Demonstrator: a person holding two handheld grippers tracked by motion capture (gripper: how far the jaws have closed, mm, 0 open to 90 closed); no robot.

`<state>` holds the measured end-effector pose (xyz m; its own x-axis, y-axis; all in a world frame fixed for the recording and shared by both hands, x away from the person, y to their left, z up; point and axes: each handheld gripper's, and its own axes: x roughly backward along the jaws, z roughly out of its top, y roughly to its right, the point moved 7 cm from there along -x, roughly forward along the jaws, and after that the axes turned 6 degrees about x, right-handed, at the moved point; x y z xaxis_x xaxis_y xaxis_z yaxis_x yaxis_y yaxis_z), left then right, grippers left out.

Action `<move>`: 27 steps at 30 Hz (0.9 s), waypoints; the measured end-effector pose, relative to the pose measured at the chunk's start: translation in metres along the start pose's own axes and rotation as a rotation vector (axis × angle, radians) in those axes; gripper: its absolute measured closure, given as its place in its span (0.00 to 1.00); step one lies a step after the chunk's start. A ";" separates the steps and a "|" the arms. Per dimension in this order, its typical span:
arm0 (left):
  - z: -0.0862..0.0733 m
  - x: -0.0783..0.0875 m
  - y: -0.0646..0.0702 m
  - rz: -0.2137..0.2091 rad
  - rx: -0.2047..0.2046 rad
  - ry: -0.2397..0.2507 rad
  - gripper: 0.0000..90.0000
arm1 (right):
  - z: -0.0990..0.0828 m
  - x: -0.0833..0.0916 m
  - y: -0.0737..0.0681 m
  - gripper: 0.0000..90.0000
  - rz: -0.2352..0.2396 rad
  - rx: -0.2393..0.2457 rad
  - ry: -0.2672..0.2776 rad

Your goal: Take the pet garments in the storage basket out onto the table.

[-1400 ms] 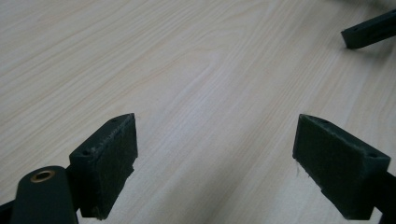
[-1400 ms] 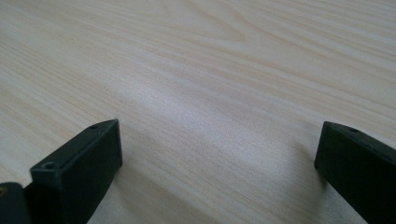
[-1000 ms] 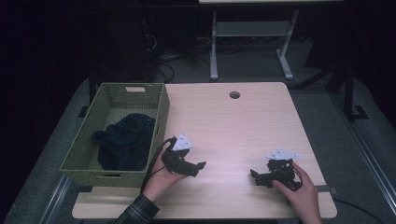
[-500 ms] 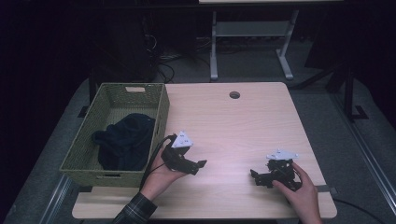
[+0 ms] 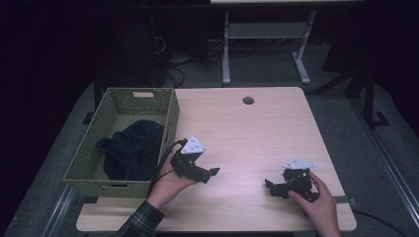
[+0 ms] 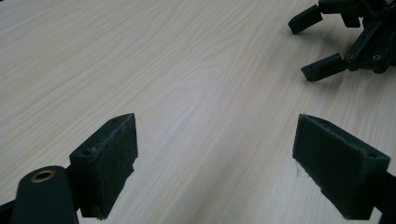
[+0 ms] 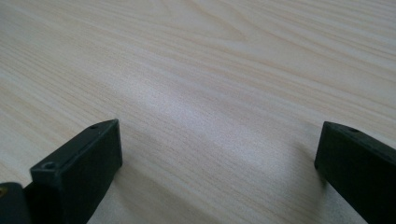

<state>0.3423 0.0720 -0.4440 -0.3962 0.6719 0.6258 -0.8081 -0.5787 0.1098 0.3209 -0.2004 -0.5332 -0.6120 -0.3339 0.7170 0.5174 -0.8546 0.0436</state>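
The left hand is coming in from the near edge of the table, just beside the green woven basket, and is holding the left gripper tilted up off the wood with its tips pointing away from the basket; its jaws are standing wide apart with nothing between them. The right hand is resting well apart from the basket near the table's other near corner, holding the right gripper low against the wood, aimed back toward the basket; its jaws are spread wide over bare tabletop. A dark blue cloth is lying bunched inside the basket, behind the left gripper and outside both pairs of jaws. No writing can be read anywhere.
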 end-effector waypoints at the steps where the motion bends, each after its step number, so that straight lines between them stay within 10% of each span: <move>1: 0.002 0.000 0.001 -0.006 0.009 0.008 0.15 | 0.000 0.000 0.000 0.00 0.000 0.001 0.000; 27: 0.040 0.016 -0.009 -0.078 -0.053 0.032 0.18 | 0.000 0.000 0.000 0.00 0.001 0.002 0.000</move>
<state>0.3604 0.0694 -0.4038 -0.3442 0.7286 0.5923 -0.8586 -0.4995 0.1156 0.3210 -0.2004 -0.5332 -0.6117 -0.3347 0.7169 0.5191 -0.8535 0.0445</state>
